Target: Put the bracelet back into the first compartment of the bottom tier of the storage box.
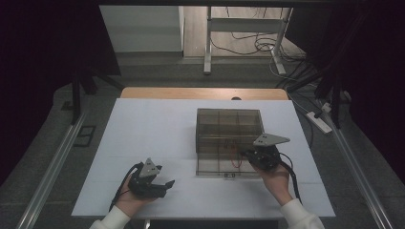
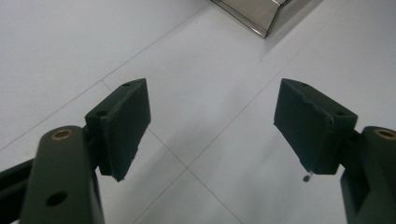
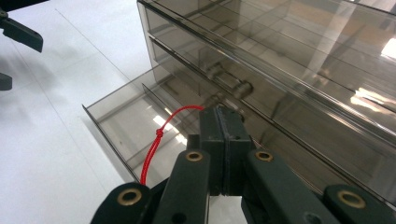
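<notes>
Drawer box (image 1: 229, 125) is clear smoked plastic, glossy and smooth, w/ bright reflections on its walls. Pulled-out drawer (image 3: 126, 121) is the same shiny plastic. Red cord (image 3: 156, 140) looks like thin woven string, w/ a small knot. Table top (image 1: 153, 138) is white, matt, smooth, w/ fine seam lines. Pads (image 2: 128, 121) of left gripper (image 2: 212, 128) are black, matt, a bit rough at edges; right gripper (image 3: 222, 121) arms are dark matt, prob. plastic, w/ brass-coloured rivets.

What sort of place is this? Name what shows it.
Probably a lab or workshop set up for recording, not a home. A white table stands between dark curtains, cables lie loose on the floor behind it, and the right gripper is shut at a clear drawer box with a red cord.
</notes>
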